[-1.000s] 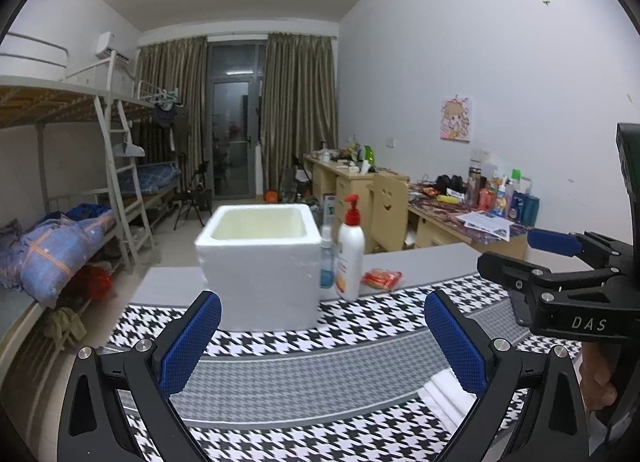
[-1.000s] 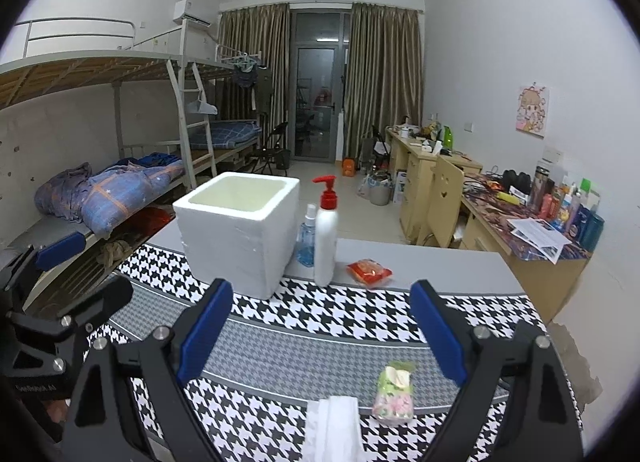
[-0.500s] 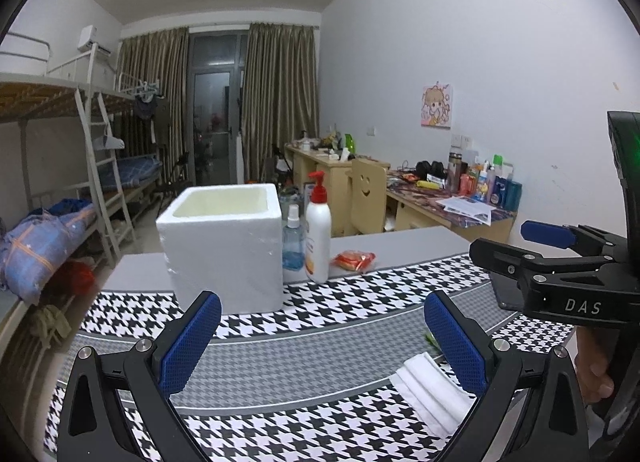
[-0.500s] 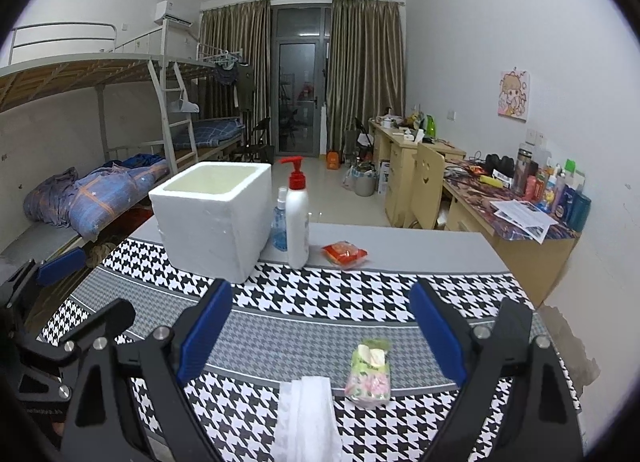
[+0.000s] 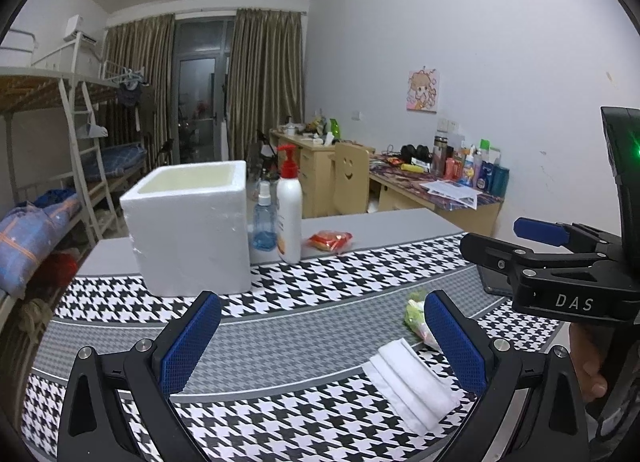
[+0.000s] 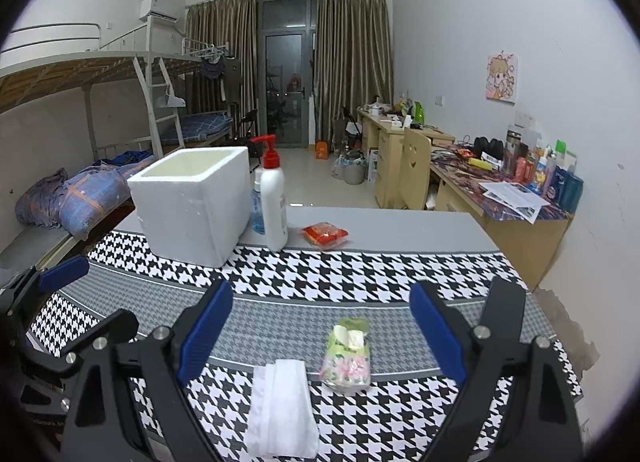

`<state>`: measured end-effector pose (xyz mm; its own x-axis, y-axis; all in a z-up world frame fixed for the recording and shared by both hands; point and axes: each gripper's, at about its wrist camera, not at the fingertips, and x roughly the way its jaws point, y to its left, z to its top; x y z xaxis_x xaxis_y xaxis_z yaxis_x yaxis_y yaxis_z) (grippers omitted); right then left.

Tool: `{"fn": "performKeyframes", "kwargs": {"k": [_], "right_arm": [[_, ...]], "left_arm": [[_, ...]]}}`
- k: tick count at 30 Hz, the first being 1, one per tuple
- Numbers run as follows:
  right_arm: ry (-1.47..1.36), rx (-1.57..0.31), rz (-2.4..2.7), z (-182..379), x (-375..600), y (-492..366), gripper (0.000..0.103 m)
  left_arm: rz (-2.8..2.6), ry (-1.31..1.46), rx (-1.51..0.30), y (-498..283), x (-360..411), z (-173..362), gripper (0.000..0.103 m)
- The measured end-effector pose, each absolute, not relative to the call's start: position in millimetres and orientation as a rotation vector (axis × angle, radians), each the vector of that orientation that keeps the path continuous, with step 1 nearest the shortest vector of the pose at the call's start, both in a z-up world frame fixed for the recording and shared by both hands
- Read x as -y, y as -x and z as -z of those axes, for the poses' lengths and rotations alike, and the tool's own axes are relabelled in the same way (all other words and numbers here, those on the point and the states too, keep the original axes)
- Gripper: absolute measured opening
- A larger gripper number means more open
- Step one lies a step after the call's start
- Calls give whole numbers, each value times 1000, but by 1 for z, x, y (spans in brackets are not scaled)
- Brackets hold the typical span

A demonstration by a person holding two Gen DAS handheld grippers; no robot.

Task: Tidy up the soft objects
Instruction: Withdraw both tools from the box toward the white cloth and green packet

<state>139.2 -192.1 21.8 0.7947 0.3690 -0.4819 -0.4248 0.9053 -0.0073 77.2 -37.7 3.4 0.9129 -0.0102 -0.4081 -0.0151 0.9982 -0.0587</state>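
Observation:
A folded white towel (image 6: 282, 408) (image 5: 412, 384) lies on the houndstooth tablecloth near the front edge. A small green floral tissue pack (image 6: 347, 354) (image 5: 416, 316) rests just right of it. A red snack packet (image 6: 325, 235) (image 5: 330, 241) sits farther back on the grey table. An open white foam box (image 6: 192, 201) (image 5: 190, 227) stands at the back left. My right gripper (image 6: 322, 336) is open, above and behind the towel and pack. My left gripper (image 5: 320, 344) is open over bare cloth, left of the towel. Nothing is held.
A white pump bottle (image 6: 273, 197) with a red head and a small blue spray bottle (image 6: 258, 207) stand against the box's right side. Beyond the table are bunk beds (image 6: 80, 181) at left and cluttered desks (image 6: 500, 189) along the right wall.
Both grippers have drawn back and tilted down a little: the towel and tissue pack now show more fully, and the box and bottles sit farther away. Both stay open.

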Motion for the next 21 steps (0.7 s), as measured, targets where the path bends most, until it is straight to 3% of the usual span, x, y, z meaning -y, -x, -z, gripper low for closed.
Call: {"fn": "performKeyframes", "kwargs": {"k": [21], "right_arm": [[93,-542,-377,-1,216,-147,93]], "left_arm": [[41,66,-486,-90,61,24,102]]}}
